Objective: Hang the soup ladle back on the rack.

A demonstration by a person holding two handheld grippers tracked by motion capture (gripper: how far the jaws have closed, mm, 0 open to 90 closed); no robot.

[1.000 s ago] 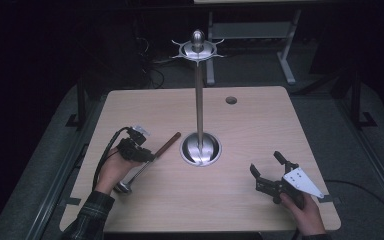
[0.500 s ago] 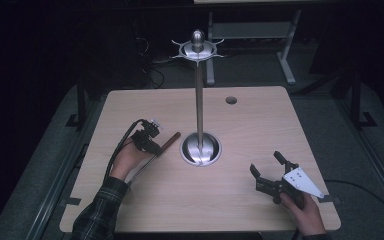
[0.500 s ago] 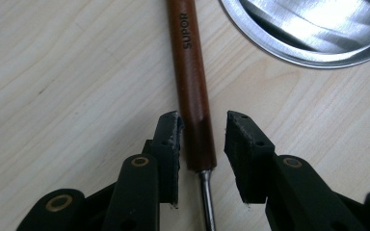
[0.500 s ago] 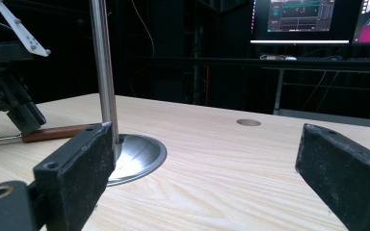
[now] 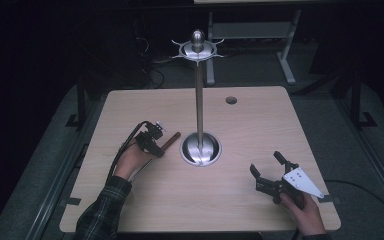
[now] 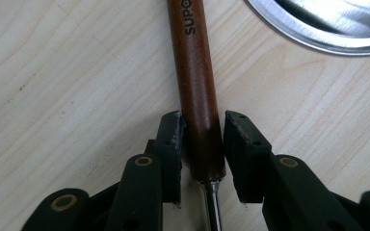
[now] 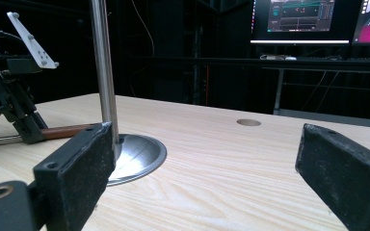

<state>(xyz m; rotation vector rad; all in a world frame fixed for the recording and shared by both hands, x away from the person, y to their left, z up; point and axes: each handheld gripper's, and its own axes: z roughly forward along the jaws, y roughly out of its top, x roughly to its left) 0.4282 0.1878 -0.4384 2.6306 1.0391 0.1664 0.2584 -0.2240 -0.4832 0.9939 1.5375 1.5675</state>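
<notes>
A tool with a brown wooden handle [image 5: 171, 140] [image 6: 196, 82] and a thin metal shank [image 6: 214, 208] lies flat on the table, left of the steel stand's round base [image 5: 200, 149]. My left gripper [image 5: 155, 148] [image 6: 202, 121] straddles the handle's lower end. Its left pad touches the wood and the right pad stands a sliver off. My right gripper [image 5: 264, 161] [image 7: 204, 144] rests open near the table's front right, with nothing between its jaws. In the right gripper view the left gripper [image 7: 19, 110] shows far left, at the handle [image 7: 65, 131].
The stand's pole [image 5: 199, 100] [image 7: 103, 72] rises from the table's middle to a hooked crown [image 5: 198, 47]. A cable hole [image 5: 231, 100] sits at the back right of the wooden table [image 5: 260, 125]. Monitors [image 7: 301, 19] glow behind, beyond the table.
My left gripper has moved forward and right along the tool, from its shank end up to the wooden handle, and settled around it. The right gripper has stayed put.
</notes>
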